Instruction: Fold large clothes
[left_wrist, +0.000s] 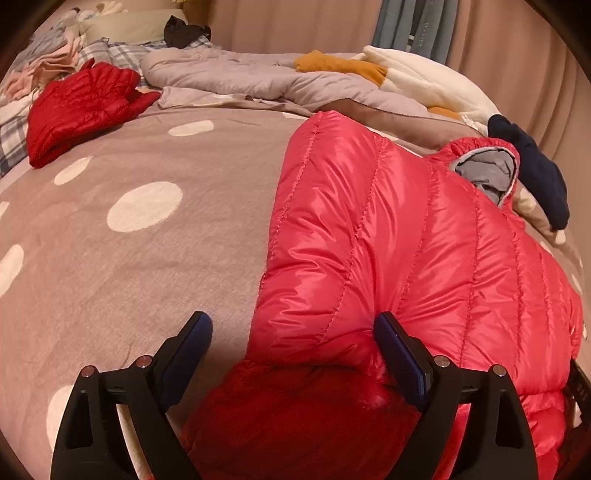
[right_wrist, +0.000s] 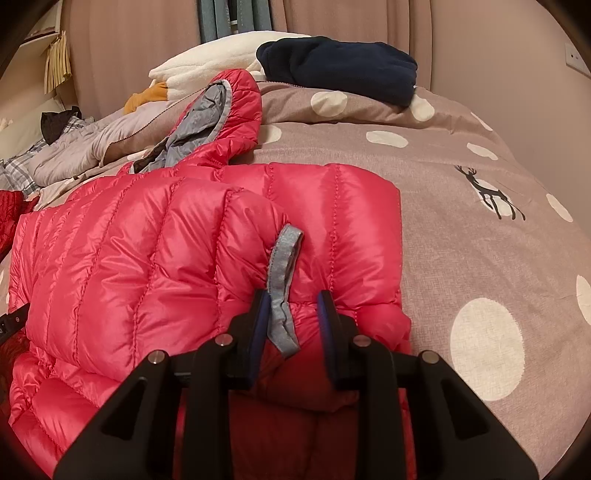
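Left gripper, at the bottom of the left wrist view, points steeply downward with its two black fingers spread wide; its blue pads press on nothing. Right gripper, at bottom centre of the right wrist view, also tilts downward, its fingers drawn close together and pinching a fold of the pink puffer jacket and its grey cuff

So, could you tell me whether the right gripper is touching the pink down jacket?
Touching. The right wrist view shows the right gripper with its jaws pinching the pink down jacket at its grey-trimmed cuff.
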